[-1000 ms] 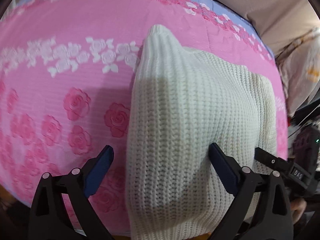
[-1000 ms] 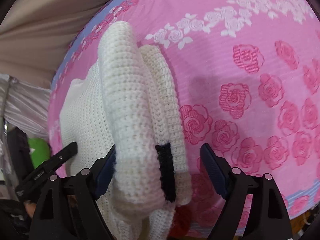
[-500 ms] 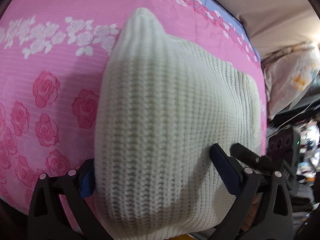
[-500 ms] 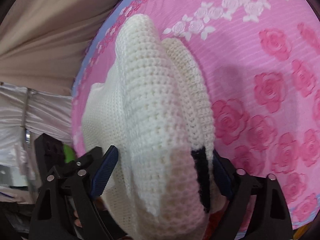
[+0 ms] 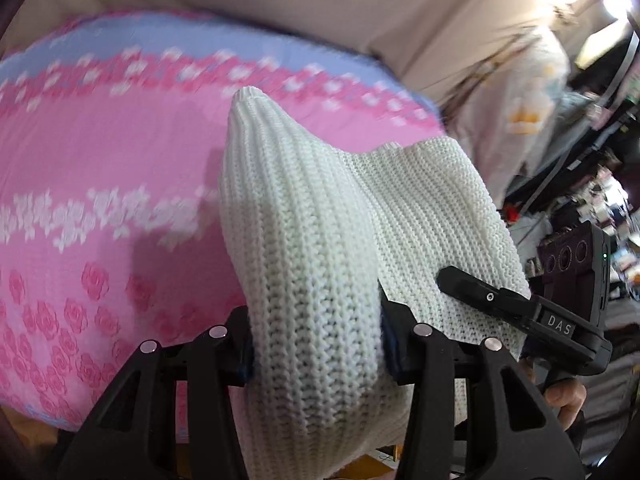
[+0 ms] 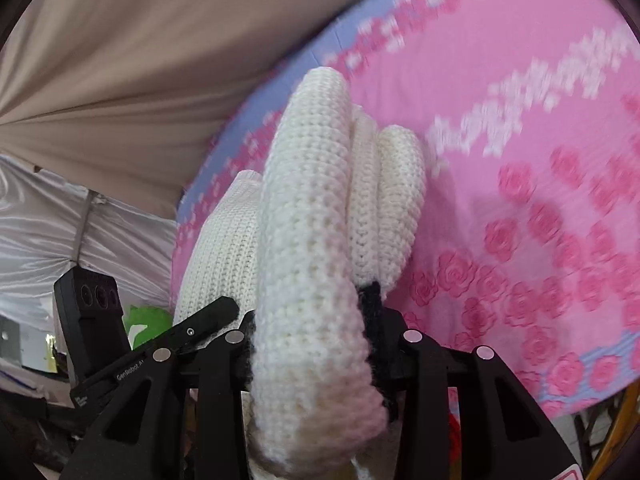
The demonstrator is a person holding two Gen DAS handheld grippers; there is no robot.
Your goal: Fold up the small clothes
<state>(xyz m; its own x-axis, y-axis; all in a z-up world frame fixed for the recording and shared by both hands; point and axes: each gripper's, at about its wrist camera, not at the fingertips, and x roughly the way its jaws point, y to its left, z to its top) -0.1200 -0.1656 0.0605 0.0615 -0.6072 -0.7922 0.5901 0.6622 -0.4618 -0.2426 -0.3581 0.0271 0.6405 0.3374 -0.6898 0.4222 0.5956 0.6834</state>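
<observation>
A cream knitted sweater is lifted above the pink rose-patterned bed cover. My left gripper is shut on a thick fold of the sweater, which bulges between and over its jaws. In the right wrist view the same sweater shows as several stacked folds with a black trim. My right gripper is shut on that bundle. Each gripper shows at the edge of the other's view, the right one and the left one. The pads are hidden by the knit.
The bed cover has a blue border near a beige curtain. Pale cloth with a yellow print hangs at the right beside dark clutter. A green object sits low left in the right wrist view.
Both grippers closed on the sweater and lifted it off the bed. The views tilted up, showing the curtain and the bed's far border.
</observation>
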